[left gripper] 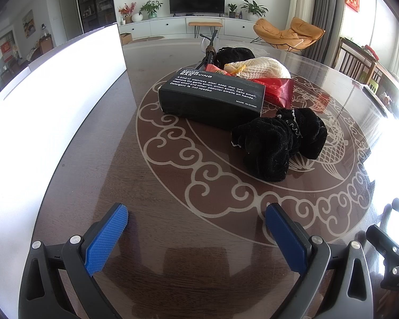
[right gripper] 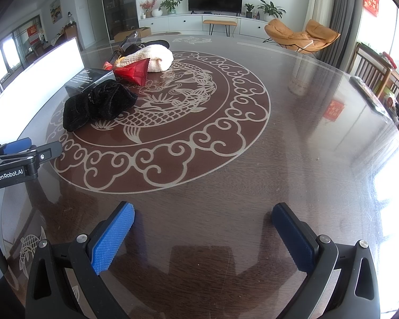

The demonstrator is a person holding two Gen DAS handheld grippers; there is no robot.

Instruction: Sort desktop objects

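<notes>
A pile of objects lies on the round dark table [left gripper: 173, 186]. A black box [left gripper: 210, 98] with white print lies nearest the left gripper. A black velvet cloth [left gripper: 276, 141] lies to its right. Behind them are a red wrapper [left gripper: 274, 87], a cream knitted item [left gripper: 263, 69], another black cloth [left gripper: 234, 54] and dark cables [left gripper: 208, 53]. My left gripper [left gripper: 196, 218] is open and empty, short of the box. My right gripper [right gripper: 203, 218] is open and empty over bare table; the cloth [right gripper: 98, 106], box [right gripper: 90, 79], wrapper [right gripper: 134, 73] and knitted item [right gripper: 157, 57] lie far left.
A bright white box wall [left gripper: 53, 106] stands along the table's left side, also in the right wrist view [right gripper: 40, 79]. The left gripper's body [right gripper: 16, 159] shows at the right view's left edge. Chairs [right gripper: 372, 77] stand at the table's right.
</notes>
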